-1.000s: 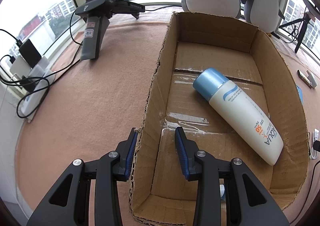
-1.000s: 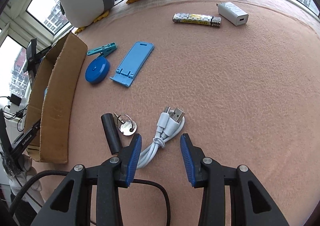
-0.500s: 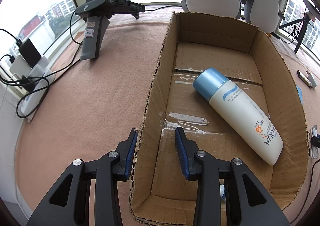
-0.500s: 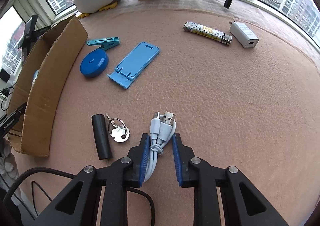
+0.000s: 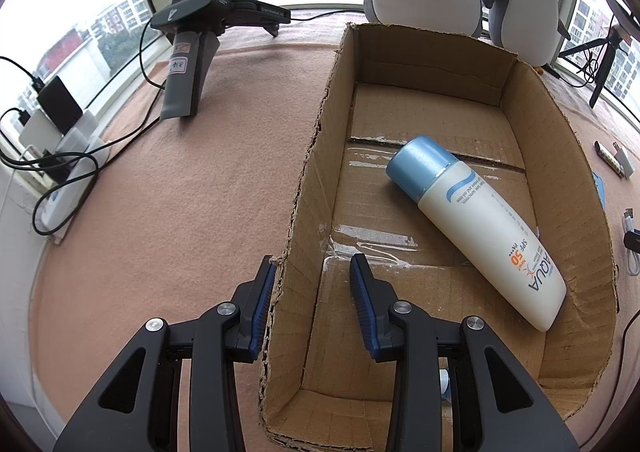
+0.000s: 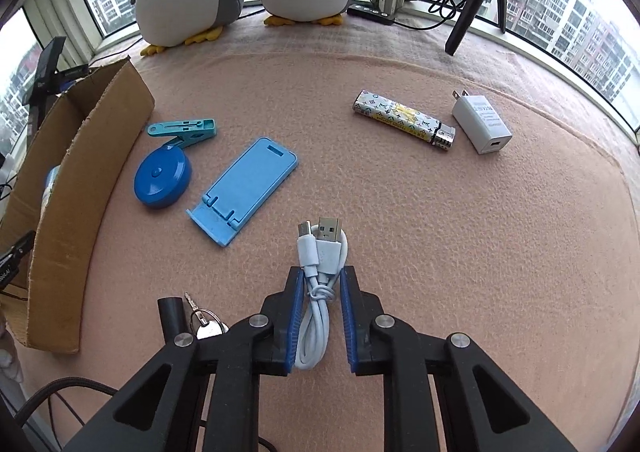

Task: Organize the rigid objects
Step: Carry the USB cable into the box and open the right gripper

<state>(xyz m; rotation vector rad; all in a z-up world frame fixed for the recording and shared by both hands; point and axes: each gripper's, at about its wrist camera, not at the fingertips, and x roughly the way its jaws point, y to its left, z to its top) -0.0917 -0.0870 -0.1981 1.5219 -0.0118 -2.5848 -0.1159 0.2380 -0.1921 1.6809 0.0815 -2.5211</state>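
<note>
Your right tool [image 6: 320,316] has the bundled white cable [image 6: 318,284] pinched between narrow fingers just right of the box [image 6: 80,188], so next carry it into that box, whose near wall your wide-open left tool [image 5: 314,300] straddles.

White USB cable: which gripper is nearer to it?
Right. The right gripper has the white USB cable between its fingers; the left gripper straddles the cardboard box wall, away from the cable.
</note>
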